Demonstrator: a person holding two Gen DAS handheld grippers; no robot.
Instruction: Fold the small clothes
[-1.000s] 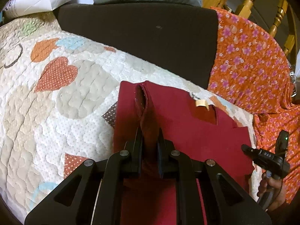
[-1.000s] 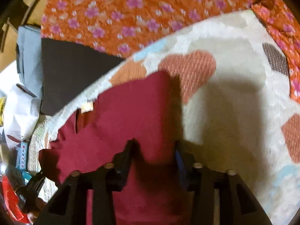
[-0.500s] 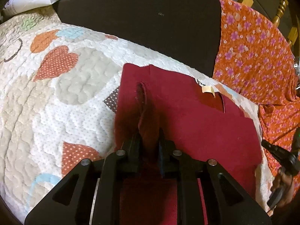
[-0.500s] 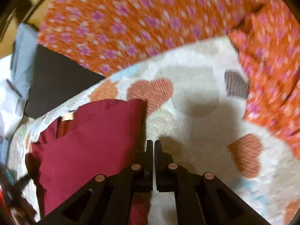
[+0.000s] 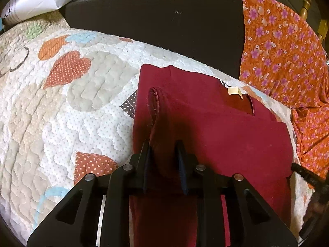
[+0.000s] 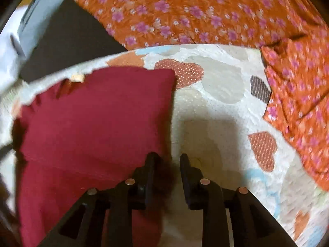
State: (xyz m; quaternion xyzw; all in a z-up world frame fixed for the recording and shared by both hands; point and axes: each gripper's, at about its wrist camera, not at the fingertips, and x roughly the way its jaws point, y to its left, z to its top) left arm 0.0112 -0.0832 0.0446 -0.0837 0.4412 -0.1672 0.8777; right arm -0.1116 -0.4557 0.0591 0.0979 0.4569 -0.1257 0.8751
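Both tools first: my left gripper (image 5: pixel 163 146) has a raised ridge of the maroon shirt (image 5: pixel 216 135) between its jaws, and they are easing apart, so I judge the pads are no longer pinching the cloth. My right gripper (image 6: pixel 166 158) is also opening; its jaws stand narrow over the bare quilt (image 6: pixel 216 107) just beside the shirt's edge, with nothing between them.

Progress, as I read it: the shirt lies on the quilt with both side portions folded in, giving a long, straight-edged panel. The neck tag (image 5: pixel 233 91) shows at the far end. The fold I brought over on the left has not settled flat; its rolled lip stands up. Flattening it and folding the length crosswise look like what remains.

Around the shirt: the quilt is pale with heart patches. Beyond the shirt's neck end sits a dark flat panel (image 5: pixel 156 20), next to it an orange floral cloth (image 5: pixel 283 47), and a wooden chair (image 5: pixel 304 0) further back.
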